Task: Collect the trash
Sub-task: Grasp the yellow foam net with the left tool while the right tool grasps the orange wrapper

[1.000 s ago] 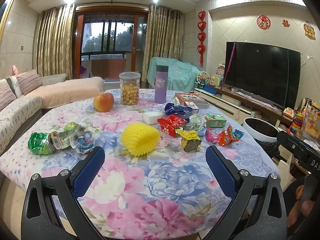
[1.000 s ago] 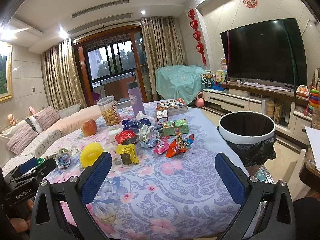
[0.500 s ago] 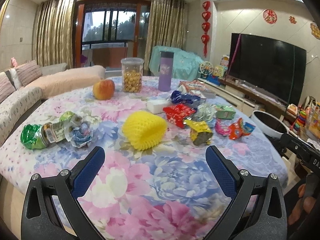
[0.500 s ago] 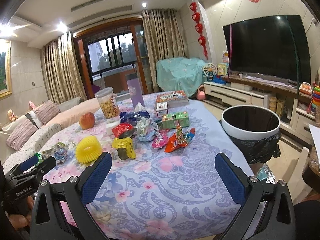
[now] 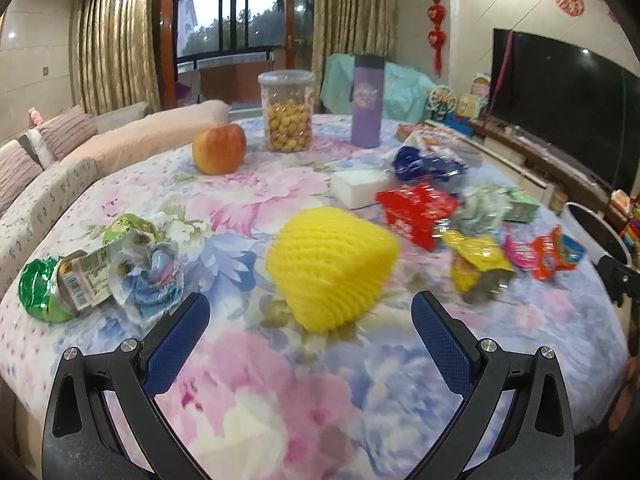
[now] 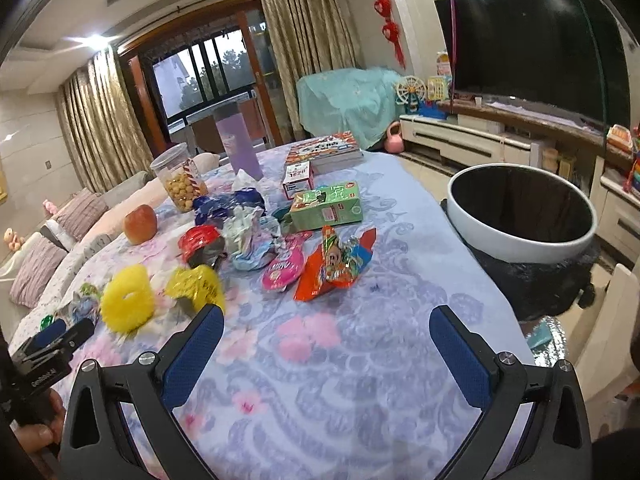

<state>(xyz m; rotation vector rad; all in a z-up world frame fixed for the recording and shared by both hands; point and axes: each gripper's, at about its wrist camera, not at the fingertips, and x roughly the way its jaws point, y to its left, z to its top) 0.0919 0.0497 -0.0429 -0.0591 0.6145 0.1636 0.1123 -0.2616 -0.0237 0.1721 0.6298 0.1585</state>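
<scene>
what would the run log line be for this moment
phase: approach | left claw: open, empty, facing yellow foam fruit net | right claw: open, empty | white-rimmed trash bin: beside table | wrappers: on table

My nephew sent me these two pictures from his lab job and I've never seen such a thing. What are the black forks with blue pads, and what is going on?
No robot here: a person holds a two-finger gripper in each hand, with a wide-angle camera on each looking along its fingers. One picture is from the left gripper, the other from the right gripper. Both are open and hold nothing. On the flowered table lie snack wrappers, such as an orange wrapper, a yellow foam net, an apple and a snack jar. Beside the table stands a trash bin for the trash.
</scene>
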